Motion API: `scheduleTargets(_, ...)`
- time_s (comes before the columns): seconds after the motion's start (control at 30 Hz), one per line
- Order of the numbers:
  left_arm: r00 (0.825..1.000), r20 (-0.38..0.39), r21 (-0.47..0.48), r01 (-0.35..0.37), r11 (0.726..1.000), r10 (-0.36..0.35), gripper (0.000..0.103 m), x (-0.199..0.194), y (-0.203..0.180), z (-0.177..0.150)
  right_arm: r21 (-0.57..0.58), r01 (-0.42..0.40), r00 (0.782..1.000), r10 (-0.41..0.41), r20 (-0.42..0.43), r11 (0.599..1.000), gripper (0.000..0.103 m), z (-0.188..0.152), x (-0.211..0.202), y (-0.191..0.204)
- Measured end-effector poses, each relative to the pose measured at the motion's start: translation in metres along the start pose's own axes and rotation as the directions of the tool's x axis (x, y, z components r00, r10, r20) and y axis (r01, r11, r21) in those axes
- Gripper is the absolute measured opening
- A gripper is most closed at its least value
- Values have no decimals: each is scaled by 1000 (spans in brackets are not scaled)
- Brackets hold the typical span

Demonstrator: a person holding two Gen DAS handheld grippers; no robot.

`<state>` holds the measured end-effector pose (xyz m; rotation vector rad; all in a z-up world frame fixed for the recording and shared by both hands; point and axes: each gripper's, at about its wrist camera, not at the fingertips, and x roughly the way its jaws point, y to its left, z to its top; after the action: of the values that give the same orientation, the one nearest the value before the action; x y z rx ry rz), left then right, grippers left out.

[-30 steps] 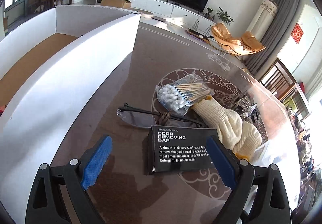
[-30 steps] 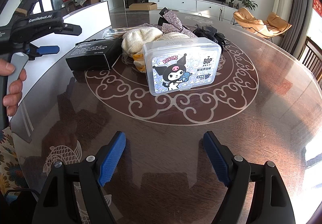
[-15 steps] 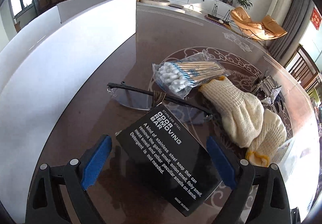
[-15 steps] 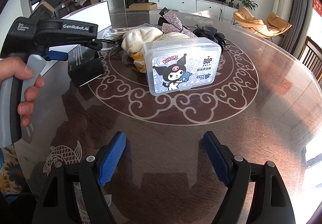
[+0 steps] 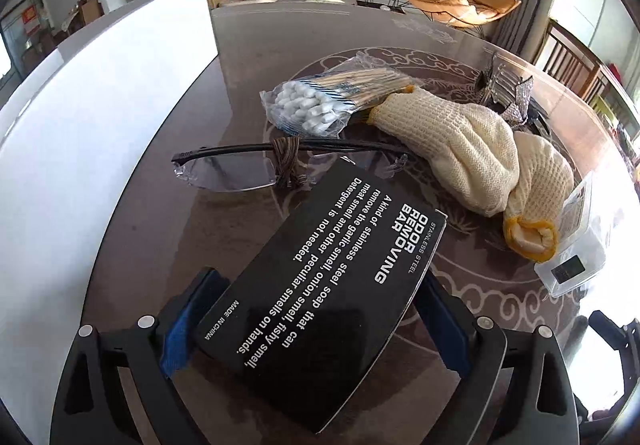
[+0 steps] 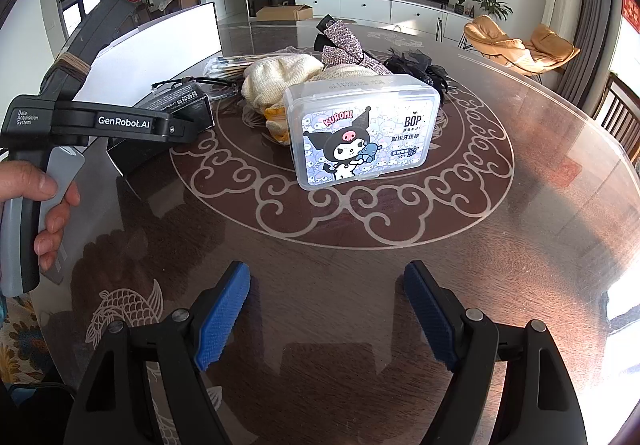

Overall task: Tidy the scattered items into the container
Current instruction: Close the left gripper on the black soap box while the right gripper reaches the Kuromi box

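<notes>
At the lower centre of the left wrist frame, the left tool [image 5: 316, 329] has its pads on either side of the black box [image 5: 328, 301], which is tilted; whether they press it is unclear. The white container [image 5: 100, 133] fills the left. The right tool [image 6: 326, 315] stands wide open and empty above the table [image 6: 540, 205].

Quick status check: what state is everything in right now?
Black odor-removing bar box: inside left gripper, grip unclear.
Right gripper: open, empty.
Clear Kuromi plastic box: lid shut, on table.
Rimless glasses: on table.
Bagged cotton swabs: on table.
Cream knit gloves: heaped on table.
White cardboard container: inside hidden.
</notes>
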<state>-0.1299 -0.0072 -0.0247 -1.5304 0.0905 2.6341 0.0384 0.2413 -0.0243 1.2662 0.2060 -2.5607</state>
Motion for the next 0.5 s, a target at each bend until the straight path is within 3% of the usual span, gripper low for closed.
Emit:
scheduleTargets(0.03,1000,7,27,17,1000,-17,95,-1,1,0,0,0,1000,0,0,1000,80,0,0,0)
scheduleTargets(0.07,1000,13,37,25,999,-25,84,-3,3,-1,0,0,1000,0,0,1000,80,0,0,0)
scheduleTargets(0.17,999,23,42,34,999,-34,69,-10,11,-6,0,0,1000,0,0,1000,80,0,0,0)
scheduleTargets(0.23,999,34,24,34,999,-34,64,-17,16,-14,0,0,1000,0,0,1000,80,0,0,0)
scheduleTargets(0.37,999,52,-46,0,999,2,64,-30,27,-38,29,-31,999,31,13,999,80,0,-2,-4)
scheduleTargets(0.5,998,63,-21,-12,1000,14,63,-39,21,-56,142,-103,992,92,81,985,80,22,-9,-20)
